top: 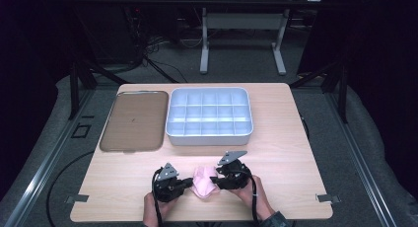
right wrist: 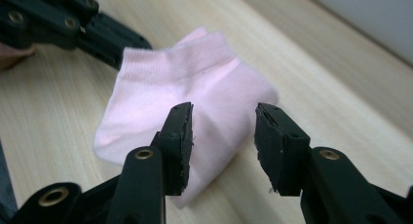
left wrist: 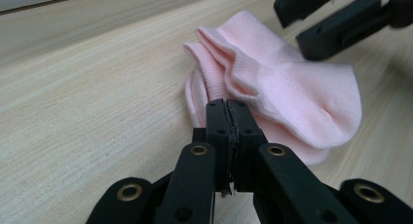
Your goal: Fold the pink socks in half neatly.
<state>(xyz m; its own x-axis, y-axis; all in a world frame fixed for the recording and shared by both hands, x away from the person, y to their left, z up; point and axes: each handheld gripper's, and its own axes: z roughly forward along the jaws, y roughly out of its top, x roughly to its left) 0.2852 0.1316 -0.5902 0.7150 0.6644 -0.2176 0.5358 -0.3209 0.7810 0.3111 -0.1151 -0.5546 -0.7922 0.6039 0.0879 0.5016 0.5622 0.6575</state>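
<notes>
Dark floor and cables were seen behind a wooden table [top: 276, 138], and everything on it can be placed from the sock [top: 203, 182], a pale pink one folded over itself near the table's front edge, at about mid-width. In the high view, a white bin [top: 210, 115] divided into many compartments was set well beyond the sock, toward the far edge, and a brown tray [top: 132, 120] was laid flat just left of that bin, so beyond the sock and to its left.

At the sock's left side the left gripper [top: 186, 181] was held by a hand [top: 150, 207]. In the left gripper view its 2 jaws were seen pressed together, their tips [left wrist: 227, 118] at the near edge of the sock where the ribbed cuff folds over; fabric appeared to be pinched between them, though the seam itself was hidden by the pads.

At the sock's right side the right gripper [top: 215, 176] was held by the other hand [top: 251, 191]. In the right gripper view its jaws [right wrist: 224, 146] were seen spread apart, with the sock's toe end lying in the gap below them and neither pad pressed on the fabric. Whether the left pad brushed the cloth could not be told. A slight blur was noted at the sock's far edge in that view.
</notes>
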